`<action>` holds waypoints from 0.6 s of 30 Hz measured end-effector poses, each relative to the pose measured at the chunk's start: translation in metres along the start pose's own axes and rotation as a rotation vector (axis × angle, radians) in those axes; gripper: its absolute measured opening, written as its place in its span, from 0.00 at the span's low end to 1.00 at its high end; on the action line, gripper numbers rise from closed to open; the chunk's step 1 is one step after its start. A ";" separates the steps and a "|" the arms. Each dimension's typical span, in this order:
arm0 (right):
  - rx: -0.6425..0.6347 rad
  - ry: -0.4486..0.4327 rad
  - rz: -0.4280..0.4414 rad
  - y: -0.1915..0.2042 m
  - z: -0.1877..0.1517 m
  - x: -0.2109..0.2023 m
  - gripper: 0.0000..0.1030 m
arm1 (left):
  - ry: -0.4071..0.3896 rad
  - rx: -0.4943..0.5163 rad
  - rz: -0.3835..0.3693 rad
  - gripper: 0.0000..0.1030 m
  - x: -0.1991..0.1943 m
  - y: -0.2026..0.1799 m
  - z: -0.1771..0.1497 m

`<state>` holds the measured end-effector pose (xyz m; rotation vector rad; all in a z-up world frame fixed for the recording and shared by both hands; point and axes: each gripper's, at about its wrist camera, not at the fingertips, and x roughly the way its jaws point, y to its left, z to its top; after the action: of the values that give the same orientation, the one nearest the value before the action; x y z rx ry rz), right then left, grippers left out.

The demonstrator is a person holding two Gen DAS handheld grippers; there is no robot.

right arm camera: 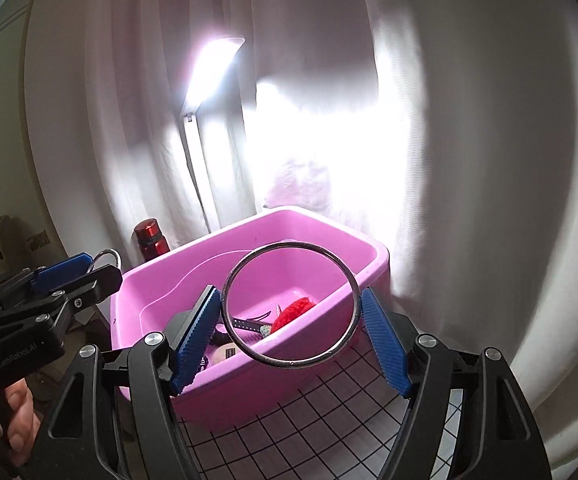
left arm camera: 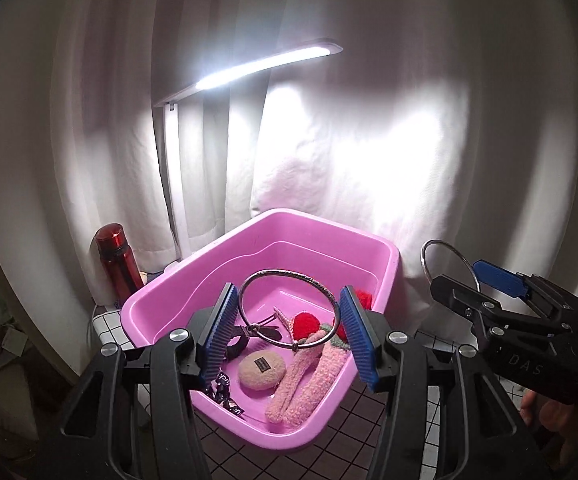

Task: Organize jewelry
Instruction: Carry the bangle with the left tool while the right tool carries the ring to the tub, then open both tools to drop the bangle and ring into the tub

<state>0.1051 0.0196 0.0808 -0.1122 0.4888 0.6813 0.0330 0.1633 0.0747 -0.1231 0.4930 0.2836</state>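
Observation:
A pink plastic tub (left arm camera: 385,252) (right arm camera: 369,248) stands on a grid-tiled table. My left gripper (left arm camera: 285,332) is shut on a silver bangle (left arm camera: 251,278) and holds it above the tub. My right gripper (right arm camera: 291,334) is shut on a second, plain metal bangle (right arm camera: 249,258), just above the tub's near rim; in the left wrist view it shows at the right (left arm camera: 469,284) with its bangle (left arm camera: 441,244). In the tub lie pink fuzzy clips (left arm camera: 309,380), a beige round clip (left arm camera: 259,372), red pom-pom pieces (left arm camera: 305,324) and a black strap (left arm camera: 225,392).
A red bottle (left arm camera: 115,264) (right arm camera: 151,238) stands behind the tub on the left. A lit white desk lamp (left arm camera: 265,68) rises behind it, against a white curtain (left arm camera: 429,140). The tiled table (right arm camera: 329,420) extends in front of the tub.

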 end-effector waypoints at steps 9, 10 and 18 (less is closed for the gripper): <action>-0.013 0.046 -0.025 0.025 0.022 0.051 0.68 | 0.047 -0.017 0.039 0.50 0.043 0.049 0.011; -0.015 0.055 -0.030 0.028 0.023 0.057 0.68 | 0.058 -0.022 0.044 0.50 0.049 0.054 0.011; -0.024 0.177 -0.065 0.040 0.018 0.114 0.68 | 0.139 -0.047 0.073 0.50 0.090 0.079 0.002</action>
<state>0.1637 0.1210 0.0451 -0.2114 0.6445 0.6165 0.0859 0.2599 0.0290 -0.1715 0.6300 0.3599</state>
